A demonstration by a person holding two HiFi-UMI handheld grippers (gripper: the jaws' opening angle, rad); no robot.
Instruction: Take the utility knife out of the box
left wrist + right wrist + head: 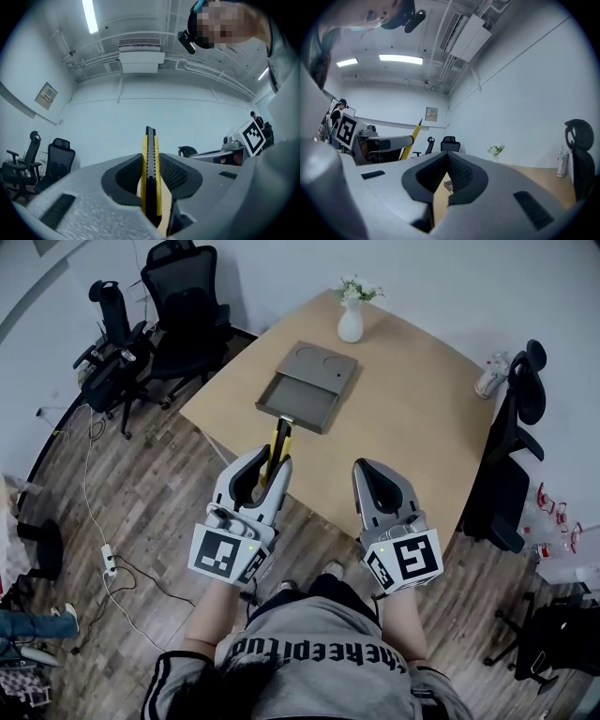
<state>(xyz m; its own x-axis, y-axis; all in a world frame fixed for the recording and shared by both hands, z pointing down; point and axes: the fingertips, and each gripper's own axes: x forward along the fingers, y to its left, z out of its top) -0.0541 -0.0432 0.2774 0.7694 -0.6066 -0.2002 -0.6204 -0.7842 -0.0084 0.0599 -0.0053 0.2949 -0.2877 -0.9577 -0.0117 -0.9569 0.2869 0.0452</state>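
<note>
A yellow and black utility knife (278,442) is clamped between the jaws of my left gripper (272,465), its tip sticking out towards the table. In the left gripper view the knife (150,173) stands on edge between the two dark pads. The open grey box (305,390) lies on the wooden table (412,418) beyond the knife, its lid folded back. My right gripper (367,470) hangs beside the left one over the table's near edge, shut, with nothing between its jaws. The right gripper view shows the knife (411,140) off to the left.
A white vase with flowers (350,320) stands at the table's far corner, and a bottle (489,376) sits near its right edge. Black office chairs stand at the left (183,306) and right (511,456). A power strip and cable (106,559) lie on the floor.
</note>
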